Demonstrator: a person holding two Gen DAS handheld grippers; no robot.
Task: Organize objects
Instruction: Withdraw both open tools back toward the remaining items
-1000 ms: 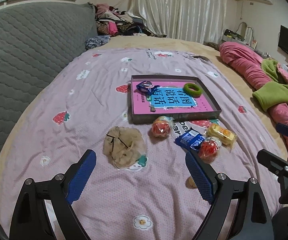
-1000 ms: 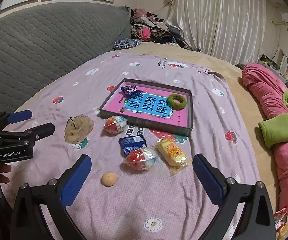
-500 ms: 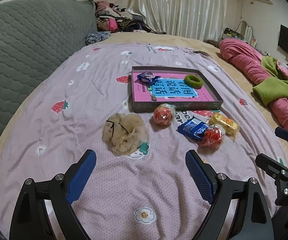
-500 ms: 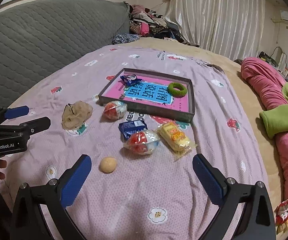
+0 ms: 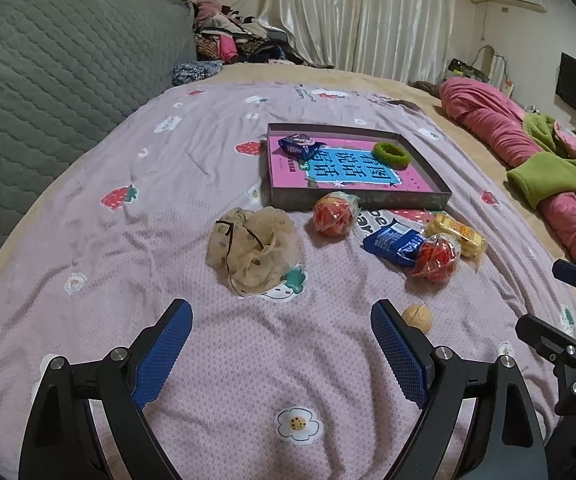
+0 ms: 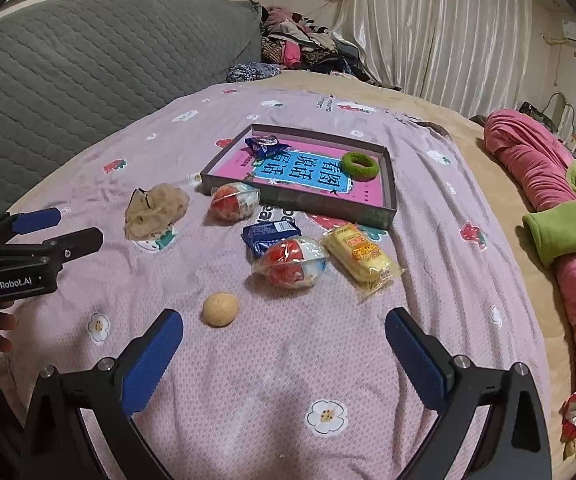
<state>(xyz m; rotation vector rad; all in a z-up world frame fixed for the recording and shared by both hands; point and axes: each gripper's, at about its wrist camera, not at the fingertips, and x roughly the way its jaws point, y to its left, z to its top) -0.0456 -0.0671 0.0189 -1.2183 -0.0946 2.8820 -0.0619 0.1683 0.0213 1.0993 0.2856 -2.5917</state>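
Both tools are sinking toward the bed compared with a second ago: the pink strawberry-print sheet and everything on it are looming larger and sitting higher in both wrist views. The left tool is hanging with its blue pads spread wide and nothing between them, above bare sheet just short of the crumpled beige net pouch. The right tool is likewise spread and empty, with the walnut lying just beyond its left pad. That walnut, barely peeking past the left tool's right finger a second ago, is now showing clearly beside it in the left view.

The loose items are lying where they were: a red-and-white wrapped snack touching the blue packet, the yellow wrapped cake just to its right, and a second red wrapped snack resting against the near wall of the grey tray. Inside the tray, on its pink and blue liner, a small blue packet is lying at the far left corner and the green hair tie toward the right side.
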